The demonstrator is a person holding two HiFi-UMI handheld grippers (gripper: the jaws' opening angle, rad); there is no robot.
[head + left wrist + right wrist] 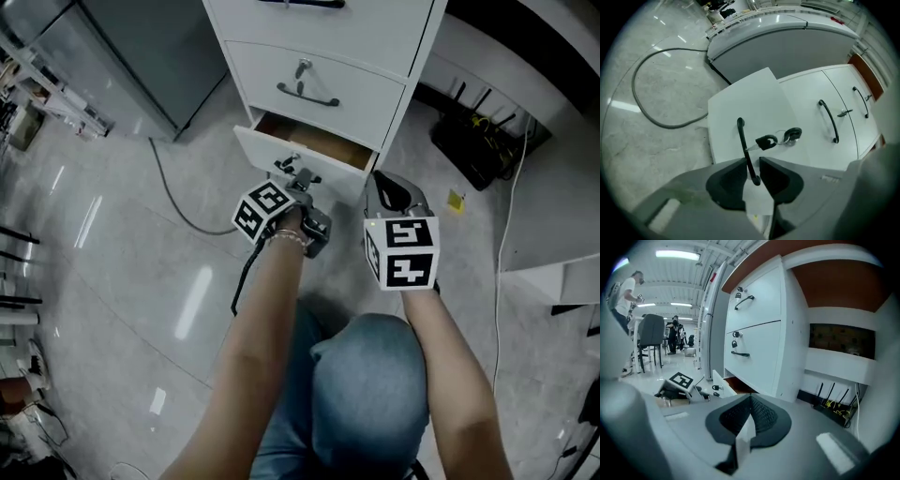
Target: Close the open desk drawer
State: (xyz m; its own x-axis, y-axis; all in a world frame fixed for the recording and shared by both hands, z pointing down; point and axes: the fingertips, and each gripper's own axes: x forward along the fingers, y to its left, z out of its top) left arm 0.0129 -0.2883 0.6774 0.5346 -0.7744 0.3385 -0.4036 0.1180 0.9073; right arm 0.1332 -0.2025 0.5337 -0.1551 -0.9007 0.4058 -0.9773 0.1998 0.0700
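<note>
The bottom drawer [281,155] of a white pedestal stands pulled out a little, its brown inside showing. In the left gripper view its white front [754,103] carries a black bar handle [742,140], and a key [765,141] hangs in the lock [792,134]. My left gripper [752,166] [302,178] straddles the handle's near end with a small gap at the pads, so it is open. My right gripper [750,399] [380,180] hovers shut and empty beside the pedestal's right corner. The right gripper view shows the open drawer [723,383] at the lower left.
Two shut drawers [319,80] sit above the open one. A grey cabinet [122,56] stands to the left, and a cable [178,202] loops over the floor beside it. A black box with antennas [478,141] lies under the desk at right. People and a chair [649,338] are far off.
</note>
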